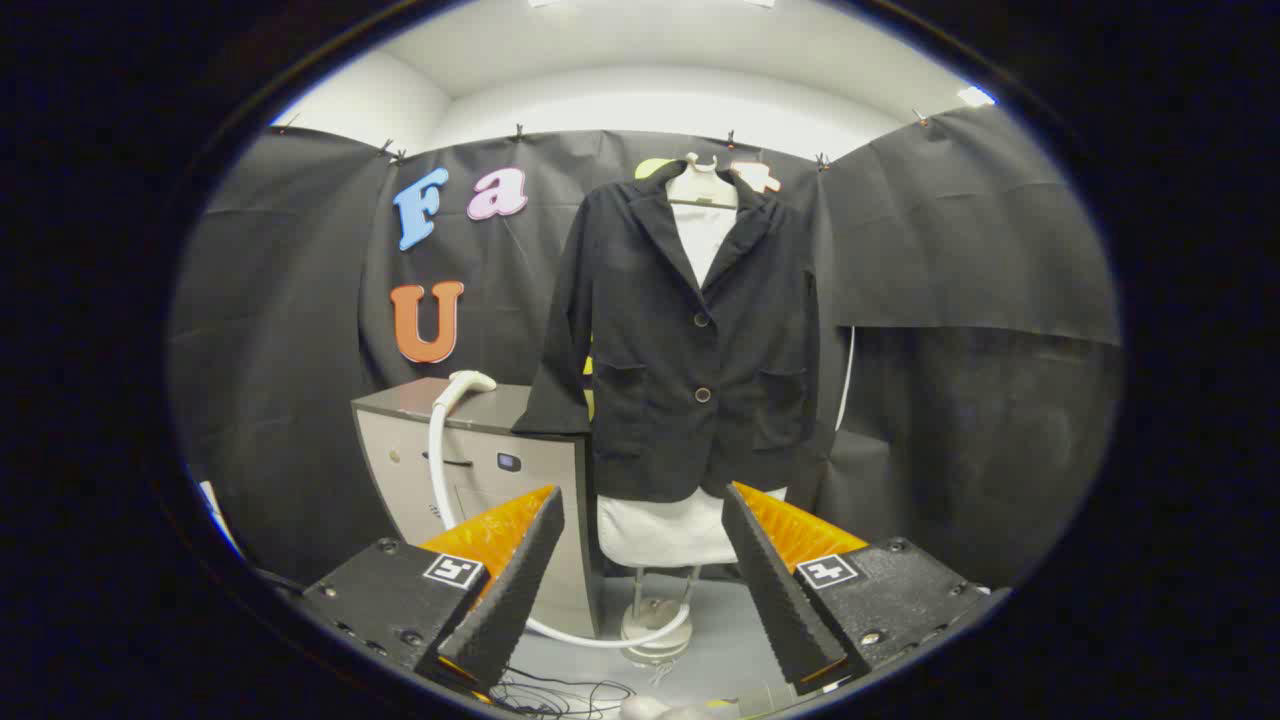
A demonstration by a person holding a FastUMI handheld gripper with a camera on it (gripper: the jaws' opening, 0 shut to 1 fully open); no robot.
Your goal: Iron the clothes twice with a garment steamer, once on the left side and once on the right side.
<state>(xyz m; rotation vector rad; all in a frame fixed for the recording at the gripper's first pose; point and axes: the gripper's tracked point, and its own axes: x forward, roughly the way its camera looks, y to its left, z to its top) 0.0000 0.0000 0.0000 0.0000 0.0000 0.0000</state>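
Gripper [640, 505] spread wide, nothing held. Beyond the fingers, black jacket [690, 340] hanging on a white mannequin [662, 530]. Beside it, steamer head [470, 381] resting on a grey cabinet [480, 460], hose [437, 470] trailing floorward. Probably the opening step, with neither side ironed yet: next, reaching toward the cabinet to grasp that head.

Wedge-shaped fingers [520, 570], square-marked screwed housings
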